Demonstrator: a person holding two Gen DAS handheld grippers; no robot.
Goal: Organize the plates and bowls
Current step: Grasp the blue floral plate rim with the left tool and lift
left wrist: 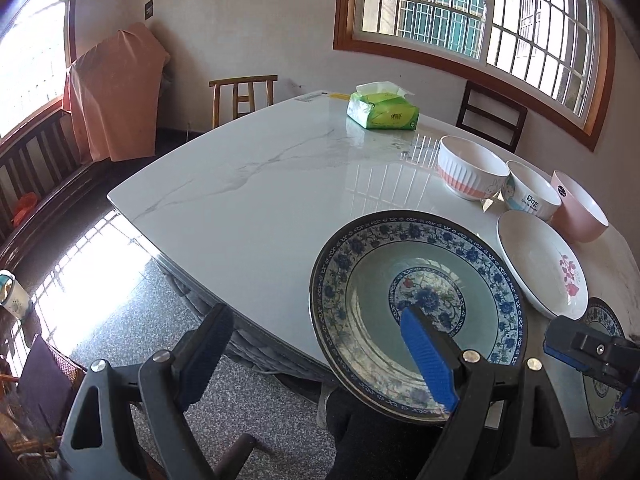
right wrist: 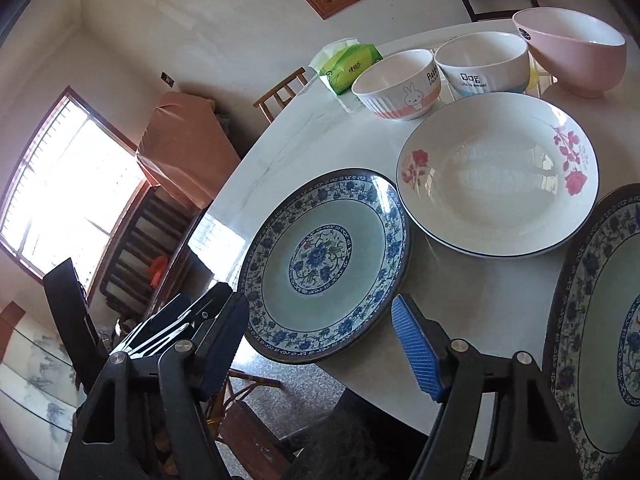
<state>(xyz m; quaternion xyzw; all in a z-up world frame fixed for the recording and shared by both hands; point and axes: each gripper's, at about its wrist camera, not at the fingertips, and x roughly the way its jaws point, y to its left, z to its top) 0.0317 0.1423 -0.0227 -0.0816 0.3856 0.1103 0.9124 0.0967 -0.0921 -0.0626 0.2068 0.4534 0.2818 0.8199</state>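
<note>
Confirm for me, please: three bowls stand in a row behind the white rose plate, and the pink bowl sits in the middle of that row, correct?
Not quite. The right wrist view shows the pink bowl at the right end of the row; the "Dog" bowl sits in the middle, with the rabbit bowl on the left. All three do stand behind the white rose plate.

Tissue pack sits at my 12 on the table, far side. Wood chair at 11 behind the table, dark chair at 1. Orange cover at 10 by the bench. Windows up at 1.
</note>
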